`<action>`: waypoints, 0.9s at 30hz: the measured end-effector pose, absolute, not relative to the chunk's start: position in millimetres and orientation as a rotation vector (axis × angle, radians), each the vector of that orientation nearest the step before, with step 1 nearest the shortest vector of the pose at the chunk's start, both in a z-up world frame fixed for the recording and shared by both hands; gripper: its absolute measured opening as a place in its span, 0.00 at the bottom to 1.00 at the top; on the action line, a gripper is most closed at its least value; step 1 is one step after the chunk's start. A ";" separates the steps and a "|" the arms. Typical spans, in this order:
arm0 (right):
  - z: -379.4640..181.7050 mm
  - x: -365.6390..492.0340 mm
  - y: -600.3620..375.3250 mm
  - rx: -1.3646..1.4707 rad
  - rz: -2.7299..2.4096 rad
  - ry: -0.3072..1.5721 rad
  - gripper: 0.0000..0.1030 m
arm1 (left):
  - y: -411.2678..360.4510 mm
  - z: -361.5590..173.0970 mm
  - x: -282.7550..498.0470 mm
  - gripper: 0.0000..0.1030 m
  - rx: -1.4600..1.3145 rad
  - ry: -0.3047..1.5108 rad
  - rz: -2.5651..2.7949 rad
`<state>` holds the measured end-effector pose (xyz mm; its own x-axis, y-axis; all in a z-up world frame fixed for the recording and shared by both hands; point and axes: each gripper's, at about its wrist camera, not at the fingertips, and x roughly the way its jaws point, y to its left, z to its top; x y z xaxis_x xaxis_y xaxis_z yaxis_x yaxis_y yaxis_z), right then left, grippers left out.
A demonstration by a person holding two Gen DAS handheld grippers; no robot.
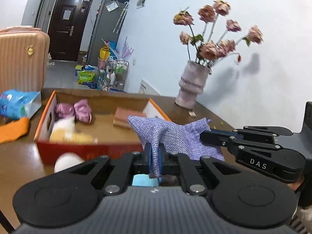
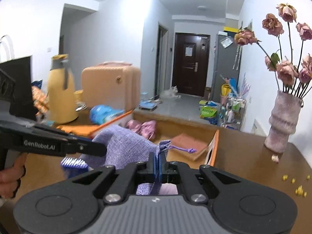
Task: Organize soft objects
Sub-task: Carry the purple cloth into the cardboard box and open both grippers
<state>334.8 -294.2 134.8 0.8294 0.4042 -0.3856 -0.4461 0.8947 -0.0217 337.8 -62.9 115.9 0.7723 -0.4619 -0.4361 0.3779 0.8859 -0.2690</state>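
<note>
Desk (image 1: 204,109) beneath tongs. Orange box (image 1: 46,117) ahead of both tongs, pink bow (image 1: 74,110) already inside. Purple mesh pouch (image 1: 175,134) held aloft just short of box: left tongs (image 1: 155,156) clamped on one edge, right tongs (image 2: 159,163) clamped on drawstring end. Step judged: carry to box. Next: pouch to be moved over box opening, then released.

Lilac woven pouch held up over the table

The purple drawstring pouch (image 1: 171,134) hangs stretched and crumpled, pinched at two edges, its cord end (image 2: 190,150) dangling loose. Behind it the orange box (image 1: 46,115) holds a pink satin bundle (image 1: 74,110), a tan sponge (image 1: 124,117) and a blurred white-and-yellow plush (image 1: 66,130).
</note>
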 end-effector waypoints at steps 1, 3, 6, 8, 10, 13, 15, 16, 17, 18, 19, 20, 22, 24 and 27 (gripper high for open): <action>138.0 346.7 -293.7 -0.114 0.448 0.388 0.03 | -66.8 118.4 351.9 0.07 -0.169 0.514 -0.454; 142.5 371.2 -294.0 -0.115 0.429 0.389 0.03 | -75.5 118.8 377.3 0.07 -0.170 0.515 -0.450; 139.0 411.8 -294.4 -0.129 0.401 0.416 0.03 | -91.9 113.2 414.3 0.07 -0.158 0.537 -0.447; 131.4 438.6 -295.8 -0.119 0.391 0.453 0.03 | -99.5 103.8 433.5 0.07 -0.160 0.561 -0.442; 118.9 462.9 -296.3 -0.116 0.376 0.490 0.03 | -105.4 90.4 452.3 0.07 -0.159 0.598 -0.452; 100.0 483.1 -294.6 -0.114 0.375 0.536 0.03 | -110.5 68.0 473.1 0.07 -0.153 0.651 -0.452; 88.6 491.2 -291.4 -0.128 0.371 0.553 0.03 | -110.5 52.2 485.6 0.08 -0.162 0.695 -0.443; 83.0 495.3 -289.7 -0.138 0.366 0.565 0.03 | -110.9 46.0 491.4 0.08 -0.165 0.722 -0.454; 77.6 499.2 -288.6 -0.143 0.365 0.578 0.04 | -110.9 40.2 496.1 0.08 -0.166 0.749 -0.470; 73.0 502.3 -287.4 -0.148 0.363 0.594 0.05 | -112.0 35.0 500.6 0.09 -0.168 0.778 -0.477; 67.9 506.1 -285.9 -0.158 0.357 0.613 0.11 | -112.3 30.3 503.7 0.09 -0.179 0.801 -0.477; 63.5 507.9 -284.6 -0.168 0.353 0.621 0.12 | -112.0 28.0 504.2 0.09 -0.189 0.801 -0.480; 57.7 509.2 -282.3 -0.177 0.351 0.635 0.12 | -113.2 28.4 501.8 0.13 -0.177 0.786 -0.477; 57.3 508.2 -282.8 -0.172 0.342 0.635 0.13 | -111.7 30.5 499.3 0.25 -0.182 0.782 -0.474; 67.8 504.3 -288.6 -0.150 0.326 0.618 0.19 | -107.5 40.2 492.5 0.46 -0.182 0.759 -0.464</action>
